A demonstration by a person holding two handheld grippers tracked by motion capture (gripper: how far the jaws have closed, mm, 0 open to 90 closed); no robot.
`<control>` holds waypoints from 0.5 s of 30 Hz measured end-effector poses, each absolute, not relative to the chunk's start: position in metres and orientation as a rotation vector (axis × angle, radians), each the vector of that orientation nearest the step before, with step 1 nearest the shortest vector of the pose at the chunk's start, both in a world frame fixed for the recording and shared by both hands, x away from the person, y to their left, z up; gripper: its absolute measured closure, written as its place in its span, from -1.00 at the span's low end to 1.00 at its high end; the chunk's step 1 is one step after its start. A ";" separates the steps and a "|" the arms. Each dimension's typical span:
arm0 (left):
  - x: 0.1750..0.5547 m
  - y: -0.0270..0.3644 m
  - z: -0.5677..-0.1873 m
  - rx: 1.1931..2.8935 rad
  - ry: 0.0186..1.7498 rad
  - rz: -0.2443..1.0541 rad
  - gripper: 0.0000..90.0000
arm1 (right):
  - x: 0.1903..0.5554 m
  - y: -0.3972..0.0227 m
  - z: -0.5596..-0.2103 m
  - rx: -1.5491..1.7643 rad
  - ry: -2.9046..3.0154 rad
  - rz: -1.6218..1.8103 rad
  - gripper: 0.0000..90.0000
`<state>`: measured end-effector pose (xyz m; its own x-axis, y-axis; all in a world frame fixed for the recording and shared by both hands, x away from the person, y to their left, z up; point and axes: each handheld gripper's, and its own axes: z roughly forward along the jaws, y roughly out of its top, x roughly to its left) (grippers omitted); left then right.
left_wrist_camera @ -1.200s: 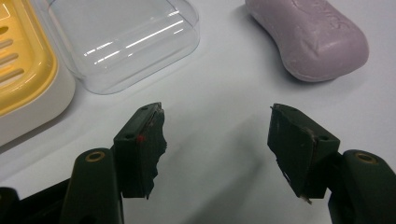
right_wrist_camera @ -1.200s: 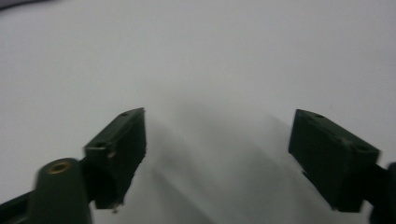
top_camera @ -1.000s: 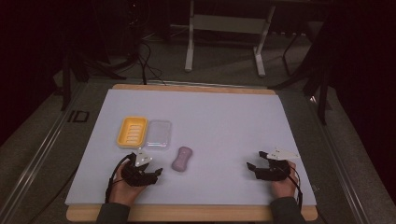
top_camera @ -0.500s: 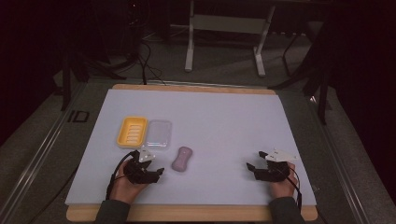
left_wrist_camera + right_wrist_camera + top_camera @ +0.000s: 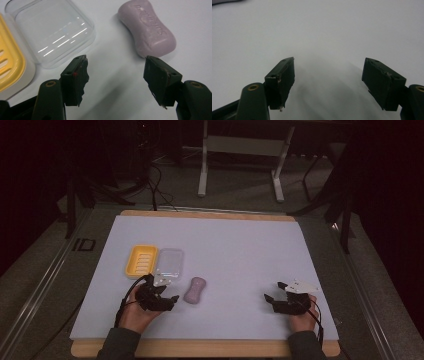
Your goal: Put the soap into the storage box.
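A pale purple soap bar lies on the white table sheet. Left of it sit a clear plastic lid and a yellow soap dish, side by side. My left gripper hovers just short of the soap and the lid, jaws open, with nothing between them. My right gripper rests near the table's front right, open over bare sheet.
The wooden table edge runs along the front. Beyond the table, on the dark floor, stand a metal frame and cables.
My left gripper has moved slightly up and forward toward the soap and lid. The right gripper has stayed put.
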<state>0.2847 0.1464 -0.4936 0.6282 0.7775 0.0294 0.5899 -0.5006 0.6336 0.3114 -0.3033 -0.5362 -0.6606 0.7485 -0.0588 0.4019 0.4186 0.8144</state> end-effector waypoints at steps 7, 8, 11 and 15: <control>0.290 0.141 -0.489 2.271 1.069 0.402 -0.20 | 0.311 -0.303 -0.536 0.977 2.263 1.132 -0.43; 0.290 0.141 -0.489 2.271 1.069 0.402 -0.21 | 0.311 -0.303 -0.536 0.977 2.263 1.132 -0.43; 0.292 0.138 -0.485 2.275 1.076 0.399 -0.21 | 0.311 -0.303 -0.536 0.979 2.263 1.133 -0.43; 0.294 0.136 -0.483 2.282 1.069 0.391 -0.23 | 0.311 -0.303 -0.536 0.971 2.259 1.135 -0.43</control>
